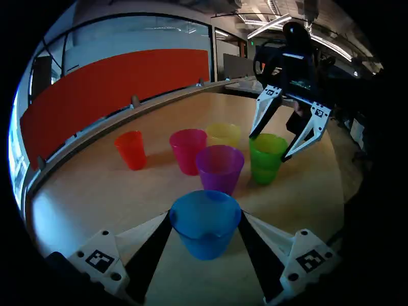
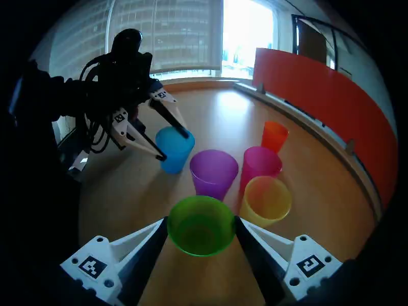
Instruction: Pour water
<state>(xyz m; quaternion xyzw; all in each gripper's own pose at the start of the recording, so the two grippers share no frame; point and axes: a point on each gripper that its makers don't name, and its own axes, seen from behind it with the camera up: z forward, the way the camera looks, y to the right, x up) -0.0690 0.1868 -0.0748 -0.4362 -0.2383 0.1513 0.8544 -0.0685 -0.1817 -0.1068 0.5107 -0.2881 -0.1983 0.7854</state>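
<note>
A blue cup (image 1: 205, 239) stands on the wooden table (image 1: 92, 204) between the fingers of my left gripper (image 1: 204, 214), which touch both its sides. The right gripper view shows the same grip from afar: left gripper (image 2: 174, 145) around the blue cup (image 2: 176, 155). My right gripper (image 2: 201, 219) is closed against both sides of a green cup (image 2: 200, 237). In the left gripper view, the right gripper (image 1: 269, 148) straddles the rim of the green cup (image 1: 264, 171). Both cups stand upright. I cannot tell whether either holds water.
Between the two held cups stand a purple cup (image 1: 220, 167), a pink cup (image 1: 186, 150), a yellow cup (image 1: 223, 133) and an orange cup (image 1: 131, 149), all upright. A red-orange partition (image 1: 112, 86) runs along the table's far edge. A person's dark sleeve (image 2: 46, 102) holds the left gripper.
</note>
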